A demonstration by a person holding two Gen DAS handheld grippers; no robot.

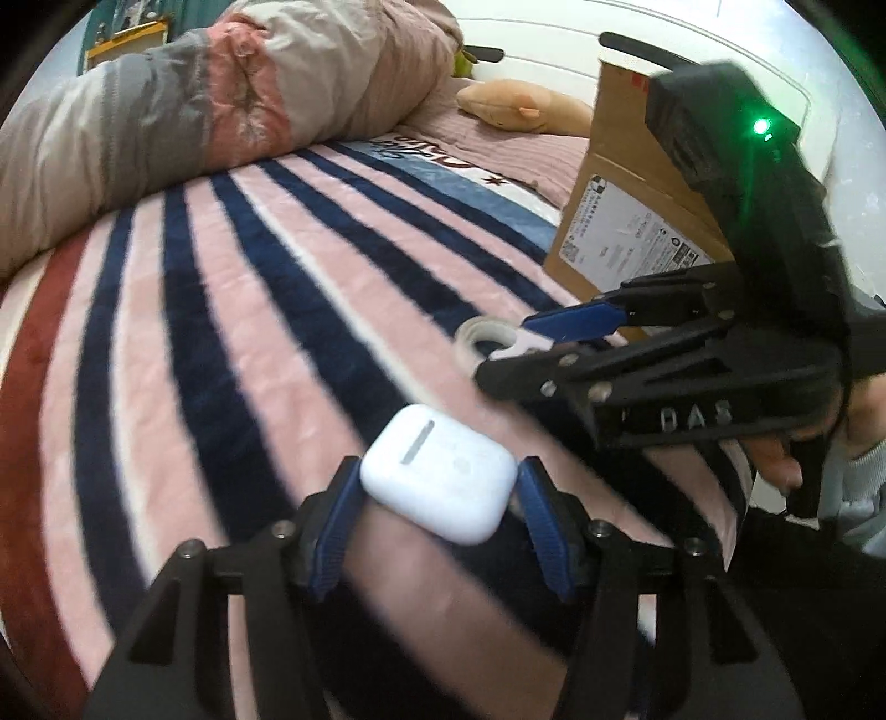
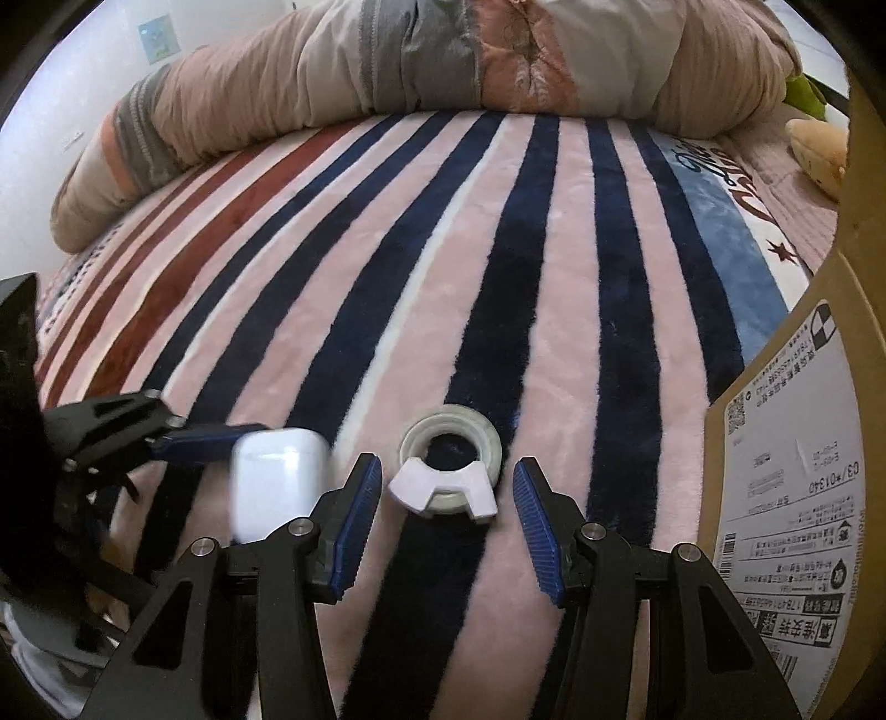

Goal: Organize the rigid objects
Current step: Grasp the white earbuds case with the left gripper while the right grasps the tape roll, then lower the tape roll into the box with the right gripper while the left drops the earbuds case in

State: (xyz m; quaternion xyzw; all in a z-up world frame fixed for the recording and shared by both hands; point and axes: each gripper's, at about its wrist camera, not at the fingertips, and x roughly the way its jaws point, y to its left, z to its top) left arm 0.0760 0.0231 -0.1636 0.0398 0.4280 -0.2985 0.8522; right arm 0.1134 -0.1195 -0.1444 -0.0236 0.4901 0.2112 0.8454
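A bed [image 2: 387, 232] covered with a pink, navy and red striped blanket [image 1: 232, 310] carried everything, and places here are given from the cardboard box [image 1: 626, 183]. A rolled quilt [image 2: 387, 61] in beige, grey and pink lay along the far edge of the blanket, well apart from the box, and a tan plush toy [image 1: 520, 105] lay beyond the box near the white headboard [image 1: 692, 50]. The box stood upright at the blanket's edge, its printed shipping label [image 2: 797, 459] facing the open stripes. Near the labelled face, on a navy stripe, lay a roll of clear tape [image 2: 451, 462] with a white clip-on cutter on its near side. The right hand-held gripper [image 2: 448, 493] hung just short of the tape, its blue fingers [image 2: 360, 520] spread wide to either side of the roll and touching nothing; in the left wrist view its body crossed in front of the lower part of the box and partly hid the tape. Farther from the box than the tape, the left hand-held gripper [image 1: 437, 498] pinched a white earbud case [image 1: 437, 471] between its blue pads, the case held above the blanket. In the right wrist view the case looked blurred, close to the tape.
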